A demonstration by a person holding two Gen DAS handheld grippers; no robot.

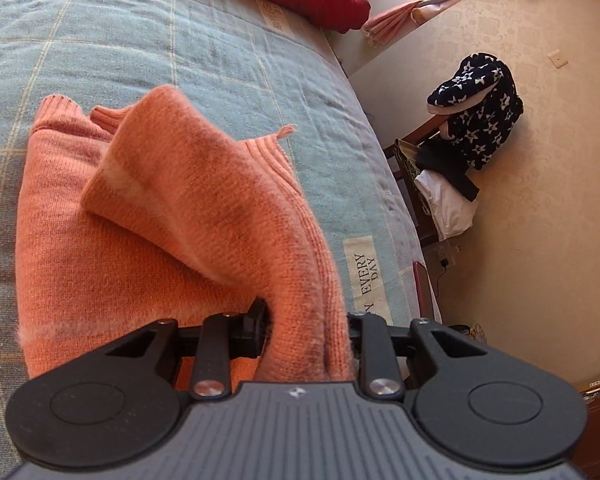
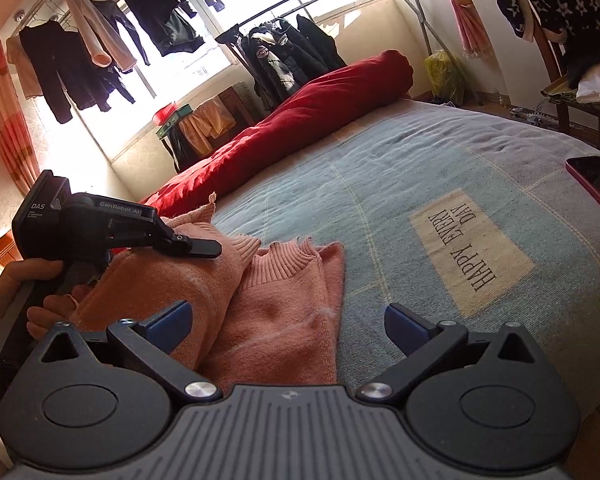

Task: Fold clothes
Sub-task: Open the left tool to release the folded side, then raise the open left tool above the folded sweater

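A fuzzy salmon-orange knit sweater (image 1: 112, 240) with ribbed cuffs lies partly folded on the blue-grey plaid blanket (image 1: 148, 40), short of its "HAPPY EVERY DAY" patch (image 2: 470, 248), one fold lifted and pinched in the left claw (image 1: 306, 330), while the right claw (image 2: 288, 326) gapes wide over it.

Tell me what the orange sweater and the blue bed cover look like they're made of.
The orange sweater looks like soft knit, maybe wool or acrylic: fuzzy nap, ribbed cuffs. The blue bed cover looks like matte woven cotton or a blend, with visible weave, pale check lines and a printed patch.
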